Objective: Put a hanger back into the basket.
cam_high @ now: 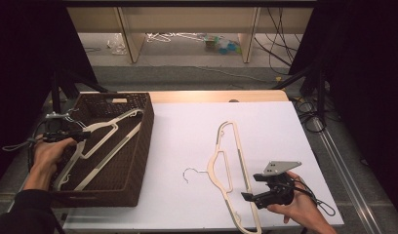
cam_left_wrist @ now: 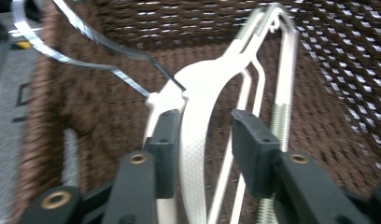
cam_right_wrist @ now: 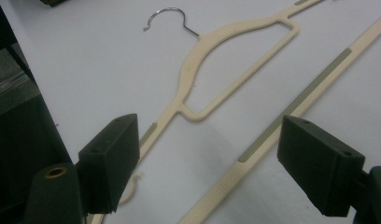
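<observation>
- Here, the left gripper (cam_left_wrist: 205, 140) has its fingers parted, loosely straddling a cream hanger (cam_left_wrist: 195, 121) lying in the wicker basket (cam_high: 141, 146).
- Right gripper (cam_right_wrist: 226, 163): fingers wide open above a second cream hanger (cam_right_wrist: 212, 56) lying on the bench (cam_high: 187, 136).

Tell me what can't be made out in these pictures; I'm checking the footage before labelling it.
- Cream plastic hanger in the dark woven basket, left gripper view: its lower part is hidden behind the left gripper; motion blur smears its metal hook.
- Cream plastic hanger on the white table, right gripper view: both ends are cut off by the frame edges.
- Clutter on the floor, high view: too small to identify.
</observation>
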### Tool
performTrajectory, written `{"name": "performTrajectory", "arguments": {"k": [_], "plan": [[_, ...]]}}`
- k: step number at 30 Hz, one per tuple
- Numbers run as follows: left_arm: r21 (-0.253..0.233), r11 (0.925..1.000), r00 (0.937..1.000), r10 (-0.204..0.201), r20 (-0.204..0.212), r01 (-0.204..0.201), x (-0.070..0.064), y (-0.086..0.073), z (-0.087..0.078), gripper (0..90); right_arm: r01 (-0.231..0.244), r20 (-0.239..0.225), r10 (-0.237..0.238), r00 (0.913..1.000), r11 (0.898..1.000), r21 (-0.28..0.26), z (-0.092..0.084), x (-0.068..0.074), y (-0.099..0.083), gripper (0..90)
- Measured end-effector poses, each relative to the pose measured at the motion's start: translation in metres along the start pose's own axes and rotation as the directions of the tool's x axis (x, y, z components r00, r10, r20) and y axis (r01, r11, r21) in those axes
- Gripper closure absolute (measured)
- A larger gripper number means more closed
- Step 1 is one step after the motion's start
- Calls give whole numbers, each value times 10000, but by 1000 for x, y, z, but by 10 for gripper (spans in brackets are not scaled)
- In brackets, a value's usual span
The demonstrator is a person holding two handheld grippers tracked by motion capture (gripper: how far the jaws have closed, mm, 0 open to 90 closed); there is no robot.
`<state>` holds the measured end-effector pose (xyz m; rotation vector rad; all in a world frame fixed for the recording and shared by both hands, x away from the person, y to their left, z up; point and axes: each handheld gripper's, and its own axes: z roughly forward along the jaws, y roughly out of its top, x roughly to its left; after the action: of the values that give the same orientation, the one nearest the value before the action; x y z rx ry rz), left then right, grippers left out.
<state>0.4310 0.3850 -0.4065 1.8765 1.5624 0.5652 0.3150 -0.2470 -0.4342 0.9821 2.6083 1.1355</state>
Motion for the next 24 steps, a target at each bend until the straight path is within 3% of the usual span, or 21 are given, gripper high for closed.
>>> {"name": "performTrajectory", "arguments": {"k": [4, 10, 11, 14, 16, 19, 24], "plan": [[-336, 9994, 9992, -104, -398, 90, -4, 2, -8, 553, 70, 44, -70, 10000, 10000, -4, 1, -1, 0, 218], [-1199, 9917, 9983, 499, 308, -459, -33, 7, -29, 460, -10, 96, 10, 10000, 10000, -72, 2, -1, -1, 214], [-1587, 9868, 9984, 382, 423, -310, -41, 7, -32, 449, -58, 61, 58, 10000, 10000, -45, 2, -1, -1, 214], [-2091, 9771, 9939, 600, 920, -396, -64, 7, -42, 405, -79, 92, 80, 9999, 9999, -83, 3, 0, -1, 213], [-2225, 9731, 9875, 910, 1288, -606, -77, 6, -45, 398, -12, 37, 12, 10000, 10000, -97, 3, 0, -1, 213], [-2425, 9665, 9793, 1249, 1595, -838, -92, 5, -48, 386, -93, 76, 93, 9999, 9999, -81, 4, 0, -1, 211], [-2835, 9550, 9672, 1489, 2057, -867, -118, -2, -52, 356, -108, 124, 109, 9999, 9998, -149, 3, -1, -2, 211]]}}
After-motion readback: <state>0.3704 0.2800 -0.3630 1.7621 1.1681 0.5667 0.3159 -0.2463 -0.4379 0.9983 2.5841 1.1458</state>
